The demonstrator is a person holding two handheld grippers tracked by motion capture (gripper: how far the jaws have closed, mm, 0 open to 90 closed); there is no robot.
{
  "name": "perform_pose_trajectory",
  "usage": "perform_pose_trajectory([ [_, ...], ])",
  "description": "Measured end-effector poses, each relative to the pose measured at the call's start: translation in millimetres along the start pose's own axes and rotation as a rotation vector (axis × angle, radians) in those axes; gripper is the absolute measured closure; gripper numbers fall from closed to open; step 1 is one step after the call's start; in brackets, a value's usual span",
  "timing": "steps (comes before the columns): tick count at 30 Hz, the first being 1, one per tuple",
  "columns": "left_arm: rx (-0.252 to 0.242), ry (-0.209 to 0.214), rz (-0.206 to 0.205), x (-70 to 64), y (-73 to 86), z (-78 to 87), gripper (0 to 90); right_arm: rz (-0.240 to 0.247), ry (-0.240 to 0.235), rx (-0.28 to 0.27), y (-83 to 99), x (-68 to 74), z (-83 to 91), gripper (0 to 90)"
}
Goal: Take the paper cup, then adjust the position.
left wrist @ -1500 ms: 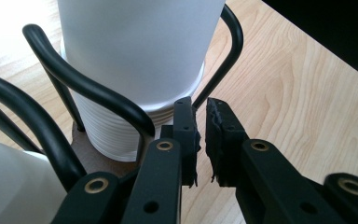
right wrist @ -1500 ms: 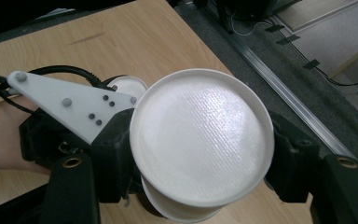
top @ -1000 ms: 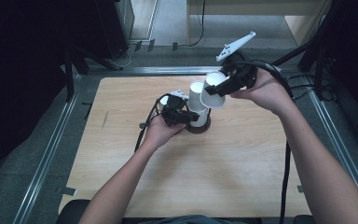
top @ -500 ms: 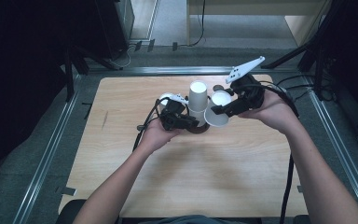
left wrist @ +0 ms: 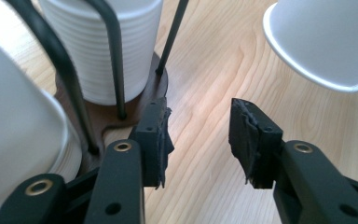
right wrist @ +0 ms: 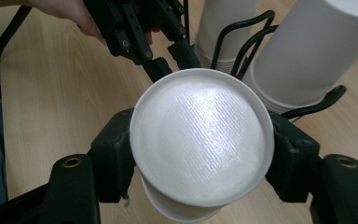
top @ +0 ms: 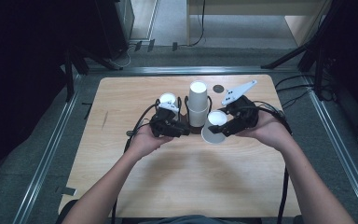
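A wire cup holder on a brown base [left wrist: 121,116] stands mid-table. It holds a tall stack of white paper cups [top: 198,105] and a shorter stack [top: 167,98]. My right gripper [top: 223,129] is shut on a single white paper cup [top: 214,126], tilted on its side just right of the holder and low over the table. In the right gripper view the cup [right wrist: 200,140] shows its base between the jaws of that gripper [right wrist: 200,156]. My left gripper [top: 179,129] sits at the holder's front left. Its jaws are open over bare wood [left wrist: 198,140], with the base just beside them.
A small dark round mark [top: 218,88] lies on the wooden table [top: 191,186] behind the holder. Metal rails [top: 51,154] run along the table's sides, and cables trail from both grippers. Bare wood stretches toward the near edge.
My right gripper has brought the single cup down from beside the top of the tall stack to low over the table, right of the holder. The left gripper has barely shifted.
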State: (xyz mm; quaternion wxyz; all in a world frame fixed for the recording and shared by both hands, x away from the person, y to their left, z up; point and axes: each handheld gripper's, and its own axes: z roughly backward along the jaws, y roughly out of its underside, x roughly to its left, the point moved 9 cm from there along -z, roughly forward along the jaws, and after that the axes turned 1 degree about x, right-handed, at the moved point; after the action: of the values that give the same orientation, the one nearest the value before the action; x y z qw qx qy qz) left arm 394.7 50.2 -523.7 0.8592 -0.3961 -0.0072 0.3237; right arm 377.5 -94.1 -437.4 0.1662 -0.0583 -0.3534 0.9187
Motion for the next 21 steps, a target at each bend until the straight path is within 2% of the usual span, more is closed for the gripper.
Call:
perform_pose_trajectory([
  [2, 0.010, 0.034, 0.000, -1.1, 5.7, 1.1, 55.5, 0.003, -0.010, 0.000, 3.7, 4.2, -5.5, 34.4],
  [5, 0.007, 0.042, -0.005, -2.1, 11.5, 3.2, 53.7, 0.013, -0.024, -0.003, 9.4, 10.3, -14.3, 34.5],
  [8, 0.007, 0.040, -0.028, -3.9, 16.3, 6.1, 51.3, 0.016, -0.036, 0.006, 15.8, 15.6, -22.3, 34.4],
  [11, 0.008, 0.051, -0.031, -6.5, 21.3, 8.6, 51.0, -0.001, -0.046, 0.000, 20.3, 17.7, -28.9, 34.4],
  [21, -0.032, 0.048, -0.099, -8.5, 33.2, 14.0, 45.3, -0.002, -0.094, -0.035, 29.7, 25.8, -47.5, 34.4],
])
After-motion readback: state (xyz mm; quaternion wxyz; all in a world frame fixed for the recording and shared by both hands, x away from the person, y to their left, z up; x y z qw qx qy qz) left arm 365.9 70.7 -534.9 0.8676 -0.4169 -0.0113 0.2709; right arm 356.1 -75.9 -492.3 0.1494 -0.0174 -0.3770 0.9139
